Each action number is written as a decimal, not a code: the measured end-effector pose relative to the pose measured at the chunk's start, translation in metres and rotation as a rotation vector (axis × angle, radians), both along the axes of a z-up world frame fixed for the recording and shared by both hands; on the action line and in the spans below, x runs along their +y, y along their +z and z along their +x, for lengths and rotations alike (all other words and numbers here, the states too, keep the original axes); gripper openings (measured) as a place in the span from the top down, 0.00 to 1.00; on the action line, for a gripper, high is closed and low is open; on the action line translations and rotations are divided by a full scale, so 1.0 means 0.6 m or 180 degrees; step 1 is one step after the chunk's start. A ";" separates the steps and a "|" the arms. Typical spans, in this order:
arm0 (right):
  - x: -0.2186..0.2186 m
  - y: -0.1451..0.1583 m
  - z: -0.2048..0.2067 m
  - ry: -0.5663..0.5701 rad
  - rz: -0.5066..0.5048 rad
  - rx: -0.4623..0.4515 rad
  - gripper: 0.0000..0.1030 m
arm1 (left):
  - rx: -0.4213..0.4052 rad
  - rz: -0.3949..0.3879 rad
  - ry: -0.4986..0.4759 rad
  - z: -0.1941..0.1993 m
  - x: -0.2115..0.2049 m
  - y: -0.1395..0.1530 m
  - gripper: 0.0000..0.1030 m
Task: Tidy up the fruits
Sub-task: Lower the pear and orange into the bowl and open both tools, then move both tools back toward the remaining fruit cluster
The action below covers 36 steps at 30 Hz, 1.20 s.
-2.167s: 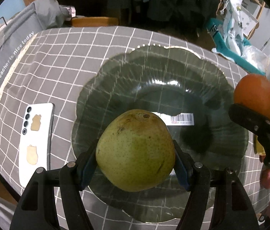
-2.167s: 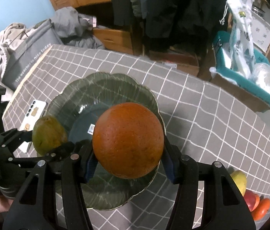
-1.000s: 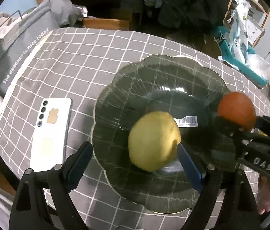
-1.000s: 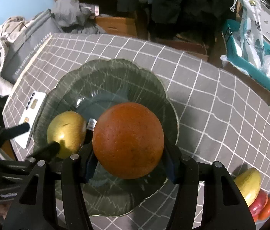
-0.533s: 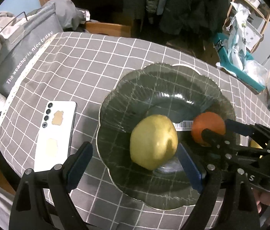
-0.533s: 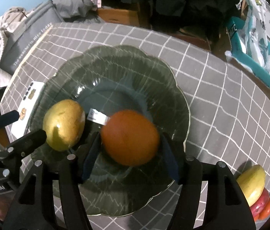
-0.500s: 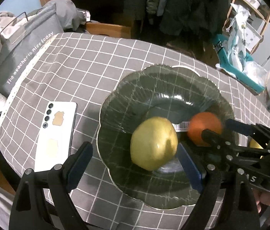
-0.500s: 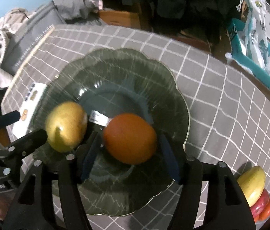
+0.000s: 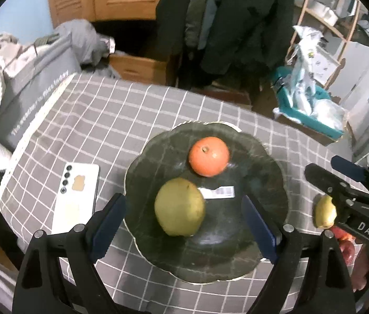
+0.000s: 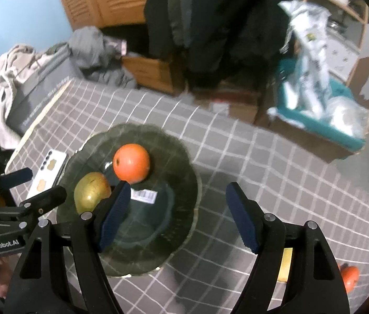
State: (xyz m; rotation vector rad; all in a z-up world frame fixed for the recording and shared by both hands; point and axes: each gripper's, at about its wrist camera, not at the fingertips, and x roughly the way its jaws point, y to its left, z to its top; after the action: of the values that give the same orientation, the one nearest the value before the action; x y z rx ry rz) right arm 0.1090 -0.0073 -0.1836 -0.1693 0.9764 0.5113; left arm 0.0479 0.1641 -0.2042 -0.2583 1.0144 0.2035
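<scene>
Where jaws gape, smooth round orange (image 9: 208, 156) dots scalloped glass plate (image 9: 270, 172).

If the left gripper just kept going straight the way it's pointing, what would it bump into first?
Most likely the green pear lying in the dark plate. It sits between the open fingers of the left gripper, though depth is hard to judge through this lens.

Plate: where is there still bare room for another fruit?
The plate's near-right part, from the barcode sticker to the rim, is bare, and so is a far-left strip. The pear and orange crowd the left and far middle. The checked cloth beyond the plate is bare too.
</scene>
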 end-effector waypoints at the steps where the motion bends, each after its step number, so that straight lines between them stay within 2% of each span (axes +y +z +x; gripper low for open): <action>1: -0.008 0.011 -0.003 -0.0033 0.0009 -0.0052 0.26 | -0.0029 0.0019 -0.0010 -0.002 -0.004 0.008 0.12; 8: -0.064 0.086 -0.031 -0.0239 0.0092 -0.0416 0.26 | -0.0292 0.0168 -0.0114 -0.014 -0.031 0.070 0.11; 13: -0.100 0.132 -0.058 -0.0362 0.0087 -0.0678 0.21 | -0.0456 0.0269 -0.0224 -0.021 -0.055 0.109 0.08; 21: -0.164 0.195 -0.106 -0.0516 0.0106 -0.1044 0.16 | -0.0708 0.0290 -0.0348 -0.031 -0.098 0.159 0.07; 24: -0.192 0.209 -0.119 -0.0573 0.0097 -0.1131 0.16 | -0.0788 0.0319 -0.0416 -0.032 -0.119 0.171 0.02; 36: -0.312 0.231 -0.165 -0.0916 -0.0030 -0.1341 0.16 | -0.0833 0.0365 -0.0828 -0.021 -0.227 0.189 0.02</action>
State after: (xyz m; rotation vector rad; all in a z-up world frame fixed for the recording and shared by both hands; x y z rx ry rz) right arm 0.0099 -0.1948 -0.0450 -0.1347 0.5773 0.1932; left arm 0.0352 0.0277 -0.0911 -0.0449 0.7643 -0.0095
